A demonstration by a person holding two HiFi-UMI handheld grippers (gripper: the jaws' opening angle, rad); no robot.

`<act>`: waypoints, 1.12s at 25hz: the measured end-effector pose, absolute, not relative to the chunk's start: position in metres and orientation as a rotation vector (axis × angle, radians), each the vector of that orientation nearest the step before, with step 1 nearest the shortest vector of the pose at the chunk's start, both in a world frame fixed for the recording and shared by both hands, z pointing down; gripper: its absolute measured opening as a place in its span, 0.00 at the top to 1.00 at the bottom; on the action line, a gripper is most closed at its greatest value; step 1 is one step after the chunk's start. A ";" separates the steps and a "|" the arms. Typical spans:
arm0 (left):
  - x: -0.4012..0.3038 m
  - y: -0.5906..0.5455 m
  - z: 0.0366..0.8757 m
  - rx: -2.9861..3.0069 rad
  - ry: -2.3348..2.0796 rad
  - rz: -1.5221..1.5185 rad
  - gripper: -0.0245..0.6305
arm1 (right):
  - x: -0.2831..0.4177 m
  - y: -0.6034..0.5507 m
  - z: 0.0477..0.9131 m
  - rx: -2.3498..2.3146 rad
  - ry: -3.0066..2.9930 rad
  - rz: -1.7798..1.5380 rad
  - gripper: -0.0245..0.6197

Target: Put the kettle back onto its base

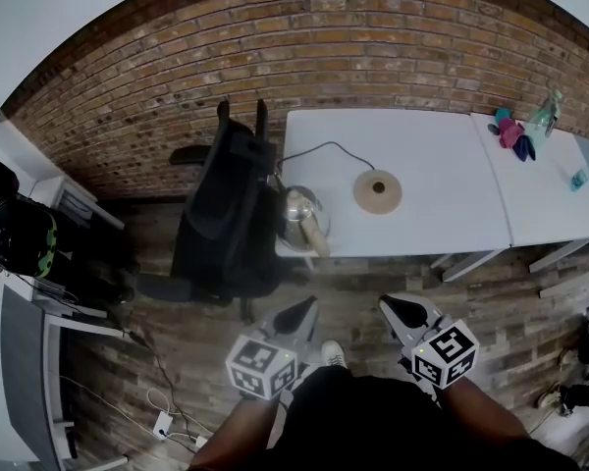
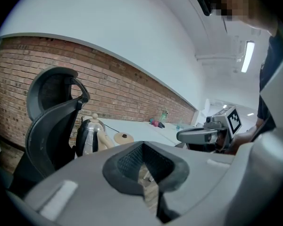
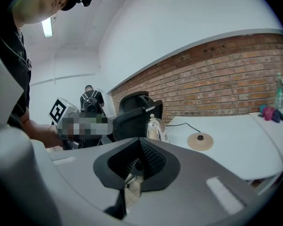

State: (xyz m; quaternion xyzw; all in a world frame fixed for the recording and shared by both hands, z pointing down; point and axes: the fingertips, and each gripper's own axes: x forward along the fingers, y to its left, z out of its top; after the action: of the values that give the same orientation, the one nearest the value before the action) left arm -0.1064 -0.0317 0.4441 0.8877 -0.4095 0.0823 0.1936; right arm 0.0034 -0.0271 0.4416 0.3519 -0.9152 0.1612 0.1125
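A shiny metal kettle (image 1: 301, 216) with a pale handle stands on the white table (image 1: 442, 180), at its front left corner. The round tan base (image 1: 377, 191) lies to its right, apart from it, with a black cord running off toward the back. Both grippers hang over the wooden floor, short of the table's front edge. My left gripper (image 1: 299, 314) and my right gripper (image 1: 401, 312) are both shut, with nothing held. The left gripper view shows the kettle (image 2: 90, 135) and base (image 2: 124, 138) ahead; the right gripper view shows the kettle (image 3: 155, 128) and base (image 3: 201, 141).
A black office chair (image 1: 226, 214) stands against the table's left end, right beside the kettle. A second white table (image 1: 555, 189) at the right carries pink and blue items (image 1: 512, 130) and a bottle (image 1: 542, 116). Cables and a power strip (image 1: 162, 422) lie on the floor at left.
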 end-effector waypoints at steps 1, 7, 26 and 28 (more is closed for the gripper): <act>-0.110 -0.037 0.444 2.494 -1.145 0.228 0.96 | -0.001 -0.033 0.440 1.034 -2.685 0.456 0.92; -0.132 -0.059 0.457 2.480 -1.118 0.252 0.96 | -0.022 -0.063 0.441 1.055 -2.656 0.383 0.92; -0.162 -0.076 0.479 2.447 -1.171 0.273 0.96 | -0.061 -0.104 0.469 0.955 -2.585 0.309 0.86; -0.163 -0.079 0.480 2.441 -1.196 0.278 0.96 | -0.065 -0.111 0.472 0.932 -2.589 0.287 0.83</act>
State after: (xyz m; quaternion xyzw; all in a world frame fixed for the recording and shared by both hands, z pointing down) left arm -0.1628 -0.0791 0.4798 0.8747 -0.4285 0.0995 0.2035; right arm -0.0647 -0.1109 0.4720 0.3311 -0.9194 0.1020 0.1864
